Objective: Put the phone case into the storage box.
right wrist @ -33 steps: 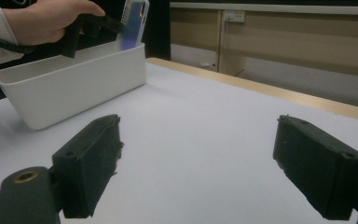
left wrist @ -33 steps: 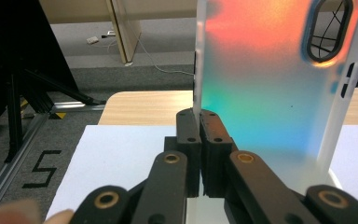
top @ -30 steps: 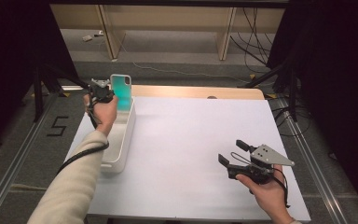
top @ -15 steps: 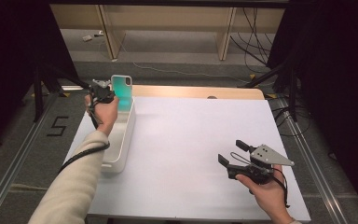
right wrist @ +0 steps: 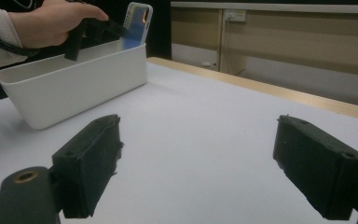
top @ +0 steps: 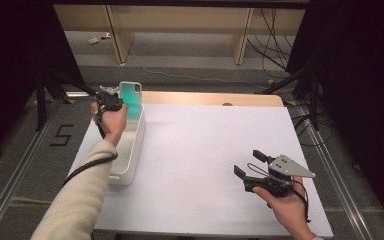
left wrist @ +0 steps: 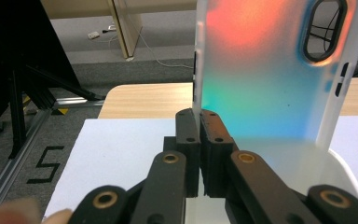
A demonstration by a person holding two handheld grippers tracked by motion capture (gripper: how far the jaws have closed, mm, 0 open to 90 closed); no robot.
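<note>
A translucent phone case [top: 131, 97] with a teal-to-orange sheen stands upright over the far end of a long white bin [top: 130, 150] at the table's left. My left gripper [top: 114, 101] is shut on the case's left edge; in the left gripper view the black pads [left wrist: 189, 128] pinch that thin edge of the case [left wrist: 261, 74], whose camera cut-out sits at the top right. My right gripper [top: 249, 162] rests low over the white table near the front right, jaws wide apart with nothing between them. From the right gripper view, the case [right wrist: 136, 25] and bin [right wrist: 74, 86] sit far off at the left.
A white sheet [top: 205, 150] covers most of the wooden table [top: 210, 98]. Dark stands and cables sit on the floor beyond the table's left and right sides. A black "5" [top: 62, 135] is marked on the floor at the left.
</note>
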